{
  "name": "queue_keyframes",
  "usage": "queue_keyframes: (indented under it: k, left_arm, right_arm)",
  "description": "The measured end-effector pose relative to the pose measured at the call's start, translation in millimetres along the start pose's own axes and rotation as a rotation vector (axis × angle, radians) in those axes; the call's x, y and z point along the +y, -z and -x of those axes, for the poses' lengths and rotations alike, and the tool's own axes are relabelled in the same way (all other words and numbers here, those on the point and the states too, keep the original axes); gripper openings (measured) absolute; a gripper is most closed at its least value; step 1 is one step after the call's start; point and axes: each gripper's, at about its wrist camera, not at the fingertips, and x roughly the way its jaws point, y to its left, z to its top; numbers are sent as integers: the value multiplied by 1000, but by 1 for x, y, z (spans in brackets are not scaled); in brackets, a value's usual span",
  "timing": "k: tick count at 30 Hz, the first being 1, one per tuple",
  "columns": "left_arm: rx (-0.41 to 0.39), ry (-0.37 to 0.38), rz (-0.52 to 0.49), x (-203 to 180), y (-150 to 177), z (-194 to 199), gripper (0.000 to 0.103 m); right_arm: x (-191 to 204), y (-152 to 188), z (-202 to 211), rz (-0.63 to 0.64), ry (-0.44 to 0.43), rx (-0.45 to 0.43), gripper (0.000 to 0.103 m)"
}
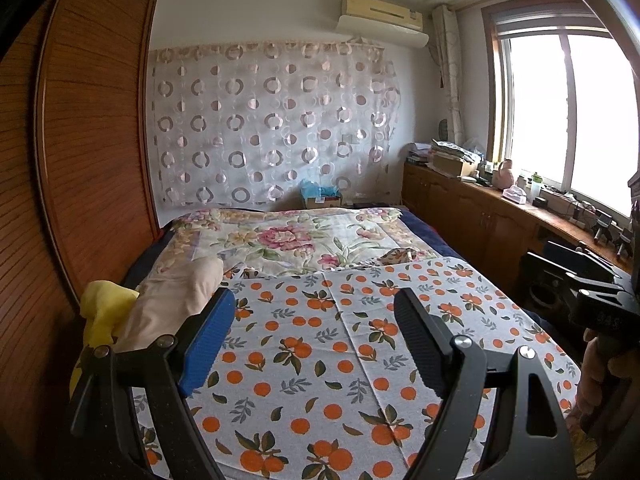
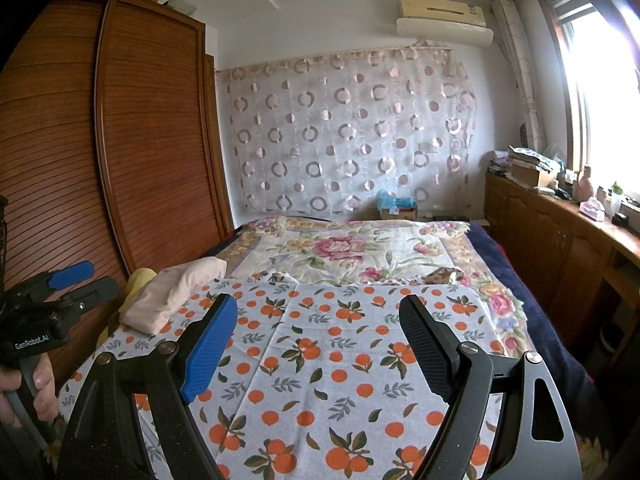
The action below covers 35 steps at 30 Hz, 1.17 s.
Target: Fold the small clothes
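Note:
A beige folded garment (image 1: 172,304) lies at the left edge of the orange-print cloth (image 1: 320,352) on the bed, with a yellow garment (image 1: 102,316) beside it. In the right wrist view the beige garment (image 2: 176,294) sits left of my fingers and the yellow one (image 2: 140,278) peeks out behind it. My left gripper (image 1: 316,344) is open and empty above the cloth. My right gripper (image 2: 320,348) is open and empty above the orange-print cloth (image 2: 332,368). The left gripper also shows in the right wrist view (image 2: 60,300), at the far left.
A floral quilt (image 1: 288,240) covers the far bed, with a small patterned bundle (image 1: 396,258) on it. A wooden wardrobe (image 1: 92,128) stands left. A cluttered wooden cabinet (image 1: 480,200) runs under the window at right. A cardboard box (image 1: 322,198) sits by the curtain.

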Motion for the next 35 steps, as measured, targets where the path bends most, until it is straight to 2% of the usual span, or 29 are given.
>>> queue_keyframes:
  k: [35]
  left_arm:
    - [-5,1,2,4,2,-1,82]
  right_arm:
    - [-6,0,-1,4,0,-3,84]
